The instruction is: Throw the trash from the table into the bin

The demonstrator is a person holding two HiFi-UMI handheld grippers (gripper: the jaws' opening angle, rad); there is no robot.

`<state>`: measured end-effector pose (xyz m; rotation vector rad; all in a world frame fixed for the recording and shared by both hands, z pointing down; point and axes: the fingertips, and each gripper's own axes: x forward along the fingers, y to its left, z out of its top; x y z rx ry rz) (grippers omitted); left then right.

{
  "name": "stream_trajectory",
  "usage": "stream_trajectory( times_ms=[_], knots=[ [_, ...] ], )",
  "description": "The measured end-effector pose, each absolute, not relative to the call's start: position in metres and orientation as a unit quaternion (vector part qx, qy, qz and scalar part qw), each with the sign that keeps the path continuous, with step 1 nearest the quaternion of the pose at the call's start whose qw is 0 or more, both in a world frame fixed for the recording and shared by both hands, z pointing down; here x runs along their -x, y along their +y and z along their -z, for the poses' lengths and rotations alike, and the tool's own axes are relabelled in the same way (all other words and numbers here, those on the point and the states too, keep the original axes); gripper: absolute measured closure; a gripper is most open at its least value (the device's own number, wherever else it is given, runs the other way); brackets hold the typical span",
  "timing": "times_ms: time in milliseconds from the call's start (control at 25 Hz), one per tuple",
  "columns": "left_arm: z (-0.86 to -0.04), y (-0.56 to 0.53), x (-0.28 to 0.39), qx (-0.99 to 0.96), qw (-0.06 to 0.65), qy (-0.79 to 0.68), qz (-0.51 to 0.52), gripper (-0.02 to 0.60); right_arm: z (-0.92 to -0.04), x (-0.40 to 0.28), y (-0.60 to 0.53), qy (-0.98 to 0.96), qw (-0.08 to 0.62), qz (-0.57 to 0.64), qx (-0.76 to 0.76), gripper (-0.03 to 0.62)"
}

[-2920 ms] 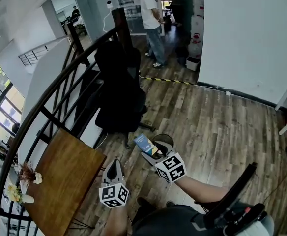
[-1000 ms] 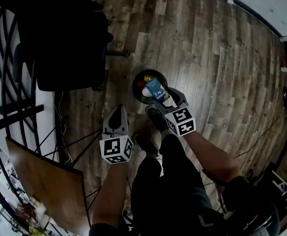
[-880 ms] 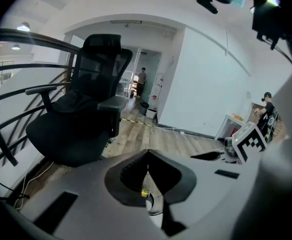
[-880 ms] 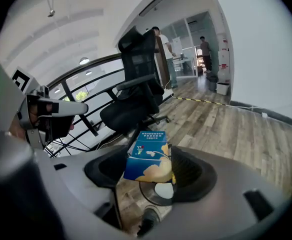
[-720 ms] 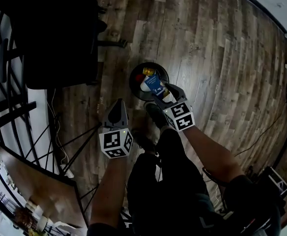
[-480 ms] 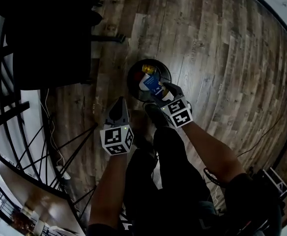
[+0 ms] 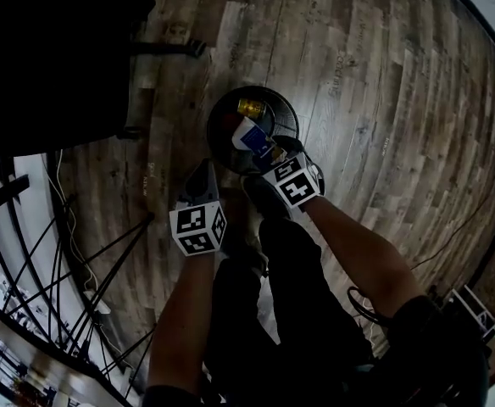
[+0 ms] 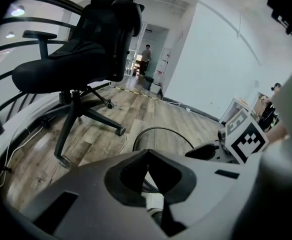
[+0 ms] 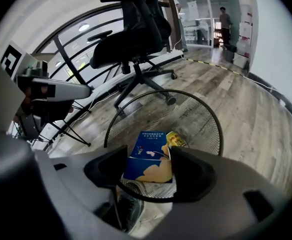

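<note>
While the right gripper (image 7: 269,148) stays out of the bin itself, its jaws stand wide and are clamped on a blue carton (image 9: 148,156), one jaw against each long edge. The carton hangs over the mouth of the round black mesh bin (image 9: 208,115), at the side of the rim nearest the person, and it is not lying in the bin. A yellow can (image 9: 177,139) lies at the bottom of the bin, just beyond the carton's far end. In the head view something red also shows inside, too small to name.

The left gripper (image 8: 147,154) has its jaws together at the tips with nothing between them. It hangs just beside the bin on the person's left, apart from the rim.

The bin stands on a wooden plank floor (image 7: 383,100), and the person's shoe (image 7: 263,197) is just short of it. A black office chair (image 8: 88,46) stands on the floor beyond the bin, well apart from it.
</note>
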<state>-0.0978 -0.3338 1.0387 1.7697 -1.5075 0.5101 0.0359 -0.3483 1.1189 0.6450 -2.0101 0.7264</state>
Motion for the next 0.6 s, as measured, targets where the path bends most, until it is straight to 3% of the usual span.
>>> stream_trajectory(
  times_ms=[320, 600],
  knots=[
    [-1.036, -0.323, 0.1, -0.689, 0.37, -0.591, -0.197, 0.569, -1.127, -0.03, -0.337, -0.809, 0.45, -0.287, -0.247, 0.306],
    [-0.929, -0.306, 0.109, -0.684, 0.363, -0.609, -0.173, 0.569, -1.015, -0.03, -0.339, -0.821, 0.417, -0.288, -0.263, 0.301]
  ],
)
